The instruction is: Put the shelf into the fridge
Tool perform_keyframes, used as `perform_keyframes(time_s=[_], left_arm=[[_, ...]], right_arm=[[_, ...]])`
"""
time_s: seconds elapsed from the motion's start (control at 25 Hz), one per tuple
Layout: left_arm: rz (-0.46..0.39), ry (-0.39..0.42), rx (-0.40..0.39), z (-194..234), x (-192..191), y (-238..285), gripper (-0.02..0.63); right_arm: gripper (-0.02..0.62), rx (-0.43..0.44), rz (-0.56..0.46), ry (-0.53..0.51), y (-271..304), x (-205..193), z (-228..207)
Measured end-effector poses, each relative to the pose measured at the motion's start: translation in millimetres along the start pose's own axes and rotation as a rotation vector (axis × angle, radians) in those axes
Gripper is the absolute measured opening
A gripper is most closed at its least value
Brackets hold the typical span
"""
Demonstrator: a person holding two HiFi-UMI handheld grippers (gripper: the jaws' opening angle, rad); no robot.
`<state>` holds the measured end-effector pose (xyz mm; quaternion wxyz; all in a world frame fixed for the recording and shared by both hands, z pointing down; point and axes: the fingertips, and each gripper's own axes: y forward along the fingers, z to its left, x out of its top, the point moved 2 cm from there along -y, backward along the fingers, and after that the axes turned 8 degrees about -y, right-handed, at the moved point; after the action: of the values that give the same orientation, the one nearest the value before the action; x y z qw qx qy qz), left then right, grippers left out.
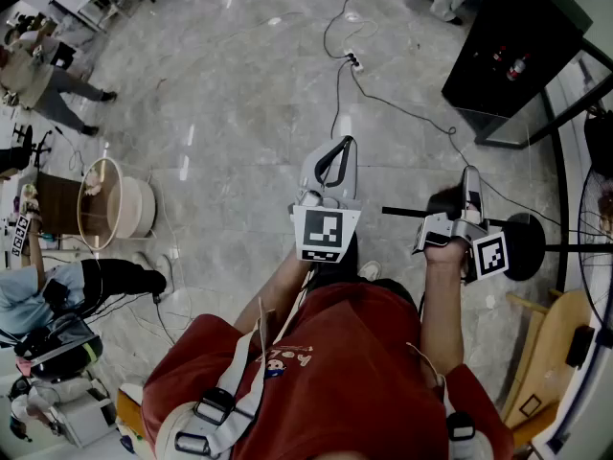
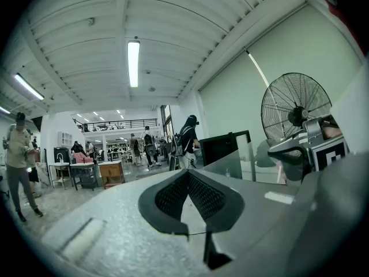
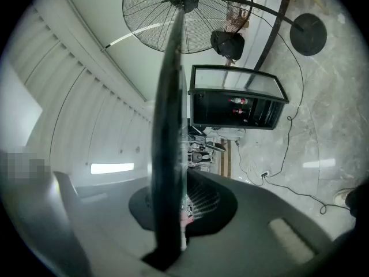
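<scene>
My right gripper (image 1: 469, 174) is shut on the shelf (image 3: 168, 126), a glass pane with a dark rim. In the right gripper view the pane stands edge-on between the jaws (image 3: 174, 180) and rises up the picture. In the head view its black edge (image 1: 407, 212) sticks out leftward from that gripper. The left gripper view shows the shelf (image 2: 229, 153) off to the right. My left gripper (image 1: 347, 143) is held level, shut and empty, its tips (image 2: 188, 173) meeting. The fridge (image 1: 512, 46), a black cabinet with bottles inside, stands ahead to the right and shows further off in the right gripper view (image 3: 237, 104).
A standing fan with a round base (image 1: 525, 246) is close on the right, its head (image 3: 184, 16) above the fridge. Cables and a power strip (image 1: 354, 62) lie on the floor ahead. A round wooden stand (image 1: 115, 209) and people are at the left.
</scene>
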<state>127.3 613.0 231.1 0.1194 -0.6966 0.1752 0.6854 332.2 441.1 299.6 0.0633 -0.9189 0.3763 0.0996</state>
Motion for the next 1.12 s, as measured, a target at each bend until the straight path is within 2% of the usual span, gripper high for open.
perform_keyframes(time_s=[0.12, 0.52, 0.6, 0.84, 1.12], left_arm=[[-0.006, 0.002, 0.010, 2.9, 0.1, -1.3, 0.006], [-0.011, -0.012, 0.029, 19.0, 3.4, 0.1, 0.006], [-0.011, -0.013, 0.034, 22.0, 3.7, 3.0, 0.006], [0.003, -0.018, 0.048, 33.3, 2.5, 16.0, 0.006], [0.026, -0.020, 0.051, 44.6, -3.4, 49.9, 0.006]], right_arm=[[0.009, 0.015, -0.002, 0.015, 3.0, -3.3, 7.5], [0.009, -0.025, 0.005, 0.032, 9.6, -15.8, -0.1], [0.009, 0.006, 0.009, 0.028, 15.9, -17.5, 5.7], [0.009, 0.020, 0.018, 0.041, 35.1, -21.7, 4.8], [0.009, -0.012, 0.023, 0.048, 66.8, -23.5, -6.8]])
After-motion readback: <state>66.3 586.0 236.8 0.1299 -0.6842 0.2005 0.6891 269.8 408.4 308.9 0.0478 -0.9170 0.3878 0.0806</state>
